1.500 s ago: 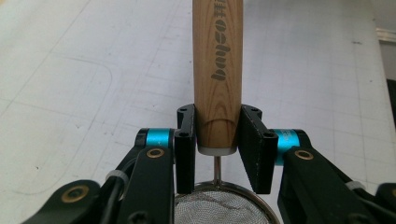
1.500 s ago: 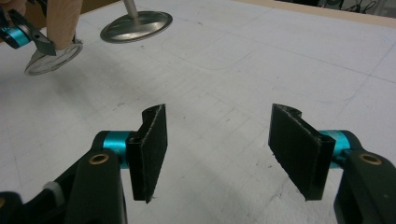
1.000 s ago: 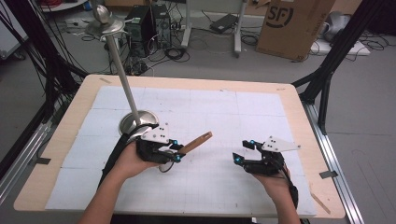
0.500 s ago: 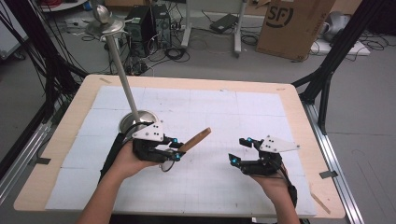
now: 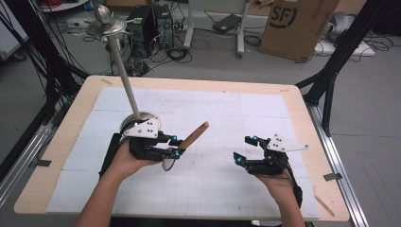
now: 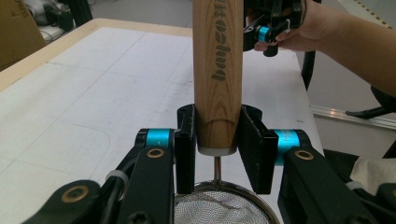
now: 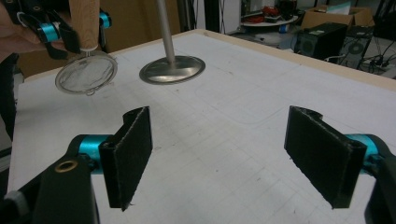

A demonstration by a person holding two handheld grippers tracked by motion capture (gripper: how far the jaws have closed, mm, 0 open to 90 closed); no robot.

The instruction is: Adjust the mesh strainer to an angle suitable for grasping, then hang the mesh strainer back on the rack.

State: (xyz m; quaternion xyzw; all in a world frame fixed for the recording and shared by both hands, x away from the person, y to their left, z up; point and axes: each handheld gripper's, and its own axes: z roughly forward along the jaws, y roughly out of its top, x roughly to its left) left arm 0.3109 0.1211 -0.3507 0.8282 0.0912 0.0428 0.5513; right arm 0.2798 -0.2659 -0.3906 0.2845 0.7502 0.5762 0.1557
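Currently left gripper (image 5: 176,146), lower left of the high view, is clamped on the wooden handle (image 6: 217,70) of a small mesh strainer (image 7: 87,73), lifted off the white table mat (image 5: 213,113); handle points up-right. Right gripper (image 5: 246,149), lower right, jaws spread wide, nothing between them. Metal stand (image 5: 124,75) with round base sits just behind left gripper.
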